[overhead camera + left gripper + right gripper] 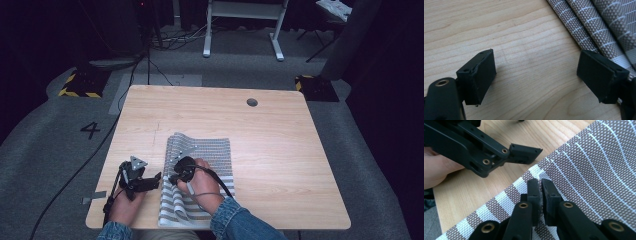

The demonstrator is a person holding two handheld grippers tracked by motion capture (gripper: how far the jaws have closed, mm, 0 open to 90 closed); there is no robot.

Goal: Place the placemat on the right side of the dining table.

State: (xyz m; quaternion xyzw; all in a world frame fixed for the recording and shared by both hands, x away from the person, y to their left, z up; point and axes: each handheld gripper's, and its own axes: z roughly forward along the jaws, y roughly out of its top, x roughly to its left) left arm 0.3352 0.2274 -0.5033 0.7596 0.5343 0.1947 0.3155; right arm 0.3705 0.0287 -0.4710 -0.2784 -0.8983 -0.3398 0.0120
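Down at the lower middle of the high view, a striped woven mat [200, 175] lies on the wooden table [280, 150], its near end at the table's front edge and its far end raised in a soft fold. The right gripper [176, 176] sits on the mat's left edge, the person's right hand [202, 187] behind it and a denim sleeve [240, 222] running off the bottom of the frame. In the right gripper view its jaws are pressed together on a pinch of the mat [586, 170] at the fabric's edge, a thin ridge of weave caught between the pads.

Just left of the mat in the high view, the left gripper [150, 182] rests low over bare wood, held by the left hand [125, 205]. In the left gripper view its jaws stand spread wide with only table between them; the folded mat [599, 25] crosses the upper right of that frame, beside the right-hand jaw. The right gripper view shows the left gripper [524, 152] at upper left, close to the pinched edge.

Farther off in the high view, a round cable hole [252, 102] marks the table's upper right, well apart from the mat. A black cable [85, 165] trails across the grey carpet at left, near a painted number four [90, 130], and a white desk frame [245, 25] stands at the top.
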